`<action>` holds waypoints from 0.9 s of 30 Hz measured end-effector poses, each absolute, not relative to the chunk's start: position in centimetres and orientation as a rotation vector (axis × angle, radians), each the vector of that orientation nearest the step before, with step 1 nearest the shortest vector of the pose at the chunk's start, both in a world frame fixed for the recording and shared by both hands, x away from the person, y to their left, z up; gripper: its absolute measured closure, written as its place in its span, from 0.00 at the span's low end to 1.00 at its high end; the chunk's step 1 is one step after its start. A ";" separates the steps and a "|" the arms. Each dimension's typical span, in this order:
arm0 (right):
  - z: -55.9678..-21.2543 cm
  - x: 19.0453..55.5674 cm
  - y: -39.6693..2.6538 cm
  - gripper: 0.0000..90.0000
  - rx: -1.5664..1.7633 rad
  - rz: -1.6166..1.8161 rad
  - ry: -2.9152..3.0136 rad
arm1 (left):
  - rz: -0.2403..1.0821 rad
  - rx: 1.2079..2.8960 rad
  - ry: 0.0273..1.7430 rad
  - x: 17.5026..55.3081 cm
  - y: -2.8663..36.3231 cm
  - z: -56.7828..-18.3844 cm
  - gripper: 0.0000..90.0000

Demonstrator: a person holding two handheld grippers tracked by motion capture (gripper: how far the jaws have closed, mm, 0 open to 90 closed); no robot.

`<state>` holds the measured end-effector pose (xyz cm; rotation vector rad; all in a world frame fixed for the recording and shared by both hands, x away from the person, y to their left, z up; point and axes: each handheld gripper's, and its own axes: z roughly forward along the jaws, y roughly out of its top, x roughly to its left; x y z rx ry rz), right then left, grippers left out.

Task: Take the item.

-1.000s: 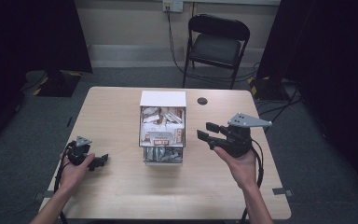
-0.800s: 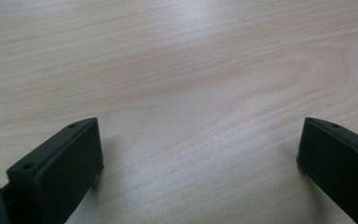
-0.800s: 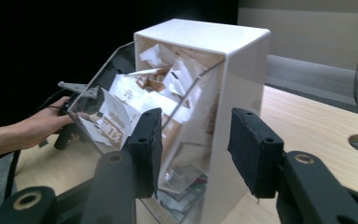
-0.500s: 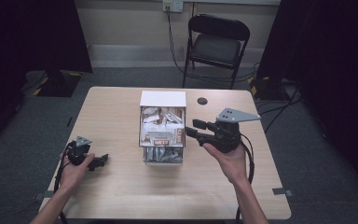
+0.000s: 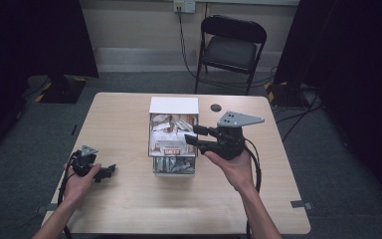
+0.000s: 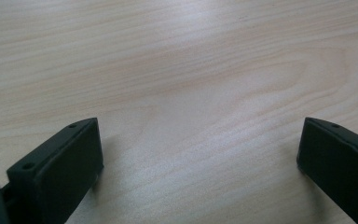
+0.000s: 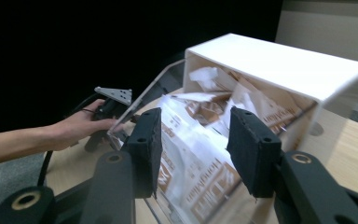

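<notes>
Right gripper (image 5: 193, 135) spread over box (image 5: 173, 105) rim — table (image 5: 129, 209) bare nearby.

A sparse studio-like recording room, seen from above: a light wood-grain table (image 5: 129, 209) stands at centre frame on grey carpet (image 5: 25, 149), flanked at the left and right edges by black curtains (image 5: 35, 35). Along the top of the frame, a plain beige wall carries a power outlet (image 5: 184, 5), its cords dropping to the floor behind an empty black folding chair (image 5: 231, 47). More cables (image 5: 298, 112) trail across the carpet at right, and yellow-and-black hazard tape (image 5: 44, 92) marks the floor at left. Strips of tape (image 5: 300, 203) mark the carpet near the table's lower corners.
</notes>
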<state>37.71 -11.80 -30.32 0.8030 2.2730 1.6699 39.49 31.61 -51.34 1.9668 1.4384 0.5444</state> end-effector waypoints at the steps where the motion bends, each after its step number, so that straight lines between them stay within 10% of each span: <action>1: -30.3 37.7 -11.8 0.61 0.803 1.670 2.273 | 0.544 1.967 1.438 39.5 31.6 -51.3 0.00; 27: -32.1 39.2 -7.6 0.70 0.703 1.625 2.437 | 0.545 1.966 1.439 39.5 31.6 -51.3 0.00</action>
